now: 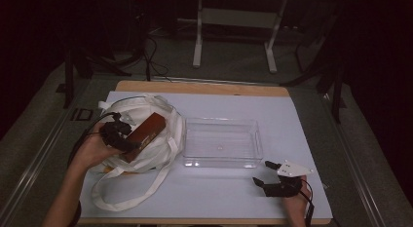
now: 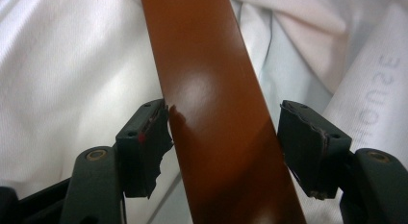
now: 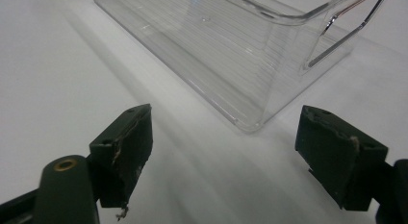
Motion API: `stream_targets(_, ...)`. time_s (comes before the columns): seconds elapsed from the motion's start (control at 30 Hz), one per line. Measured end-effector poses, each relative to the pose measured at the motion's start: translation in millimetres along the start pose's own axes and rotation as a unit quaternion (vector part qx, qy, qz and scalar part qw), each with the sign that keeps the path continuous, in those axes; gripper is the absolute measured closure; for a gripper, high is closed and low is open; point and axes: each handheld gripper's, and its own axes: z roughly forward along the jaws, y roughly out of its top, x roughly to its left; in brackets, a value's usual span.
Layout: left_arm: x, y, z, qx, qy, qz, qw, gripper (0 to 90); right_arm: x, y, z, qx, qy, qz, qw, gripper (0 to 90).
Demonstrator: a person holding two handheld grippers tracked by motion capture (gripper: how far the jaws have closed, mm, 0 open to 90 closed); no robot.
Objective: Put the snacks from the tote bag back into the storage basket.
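One brown box [image 2: 211, 113] sits btwn open left gripper [image 2: 223, 137] jaws, over white bag [image 1: 160, 139].

One brown box [image 1: 144, 132], one white bag [image 1: 160, 151], one clear tray [image 1: 221, 161], two claws.

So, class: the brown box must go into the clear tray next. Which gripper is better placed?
Left. The left gripper already has the brown box between its jaws over the white bag. The right gripper rests open, nothing in it, near the clear tray.
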Motion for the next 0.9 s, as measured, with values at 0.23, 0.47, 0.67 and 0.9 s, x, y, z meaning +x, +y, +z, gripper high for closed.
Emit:
stream_targets(0.23, 1.3, -3.5, 2.2, 0.016, -0.008, -0.003, 0.9998, 34.4, 0.0, 0.0, 0.1, 0.001, 0.000, 0.000, 1.0000, 20.6)
stream_targets(0.47, 4.0, -5.3, 4.3, 0.053, -0.011, -0.001, 0.9985, 34.8, 0.0, 0.0, 0.0, 0.000, 0.000, -0.001, 1.0000, 20.6)
stream_targets(0.67, 6.0, -6.8, 7.5, 0.087, -0.009, 0.007, 0.9961, 34.8, -0.1, 0.1, 0.1, 0.001, 0.000, -0.001, 1.0000, 20.6)
stream_targets(0.9, 6.6, -6.1, 13.4, 0.126, -0.015, 0.009, 0.9918, 34.9, 0.0, 0.1, 0.2, 0.001, 0.001, -0.001, 1.0000, 20.6)
